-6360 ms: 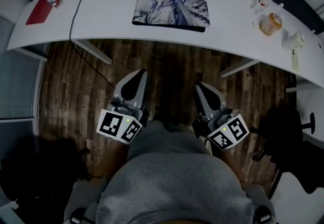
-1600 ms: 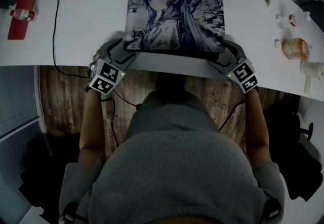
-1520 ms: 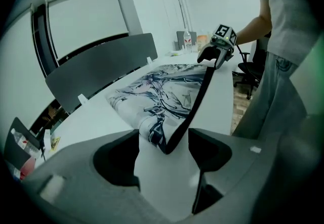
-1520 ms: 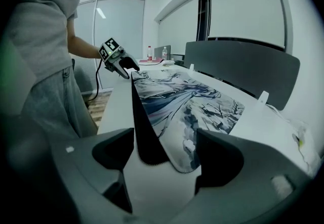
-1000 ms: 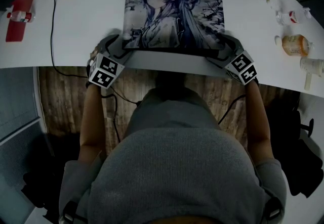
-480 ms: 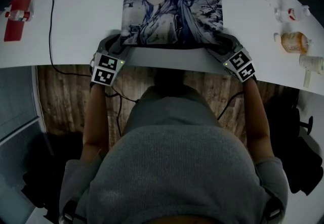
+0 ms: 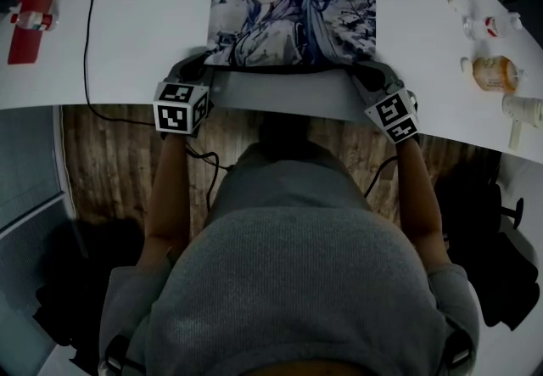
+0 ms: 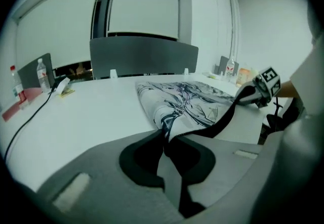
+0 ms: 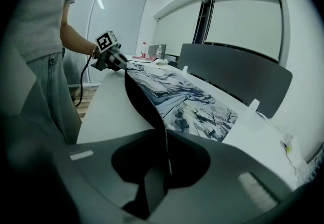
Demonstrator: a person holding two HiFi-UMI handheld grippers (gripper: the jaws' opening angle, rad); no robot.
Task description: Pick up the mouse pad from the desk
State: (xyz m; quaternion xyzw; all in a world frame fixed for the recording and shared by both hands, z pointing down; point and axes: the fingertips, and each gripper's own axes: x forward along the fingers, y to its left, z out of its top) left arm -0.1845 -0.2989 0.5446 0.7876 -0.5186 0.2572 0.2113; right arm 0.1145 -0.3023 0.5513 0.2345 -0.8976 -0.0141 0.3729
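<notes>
Head view puts the left gripper [image 7: 197, 69] and the right gripper [image 7: 366, 73] at the two near corners of the mouse pad [image 7: 293, 5], which lies on the white worktop [image 7: 127, 43] close to its front edge. The grasp step looks done. Both sets of fingers [image 8: 101, 167] have just been closing, and each gripper view shows them clenched on a corner of the pad. Its near edge is peeled up with the black underside showing, while the far part rests flat. Next, I judge, comes an even lift with both hands together, so the limp sheet neither sags nor slips out. Both forearms [image 7: 170, 188] reach forward, grippers angled downward, marker cubes [image 7: 181, 107] facing up.
</notes>
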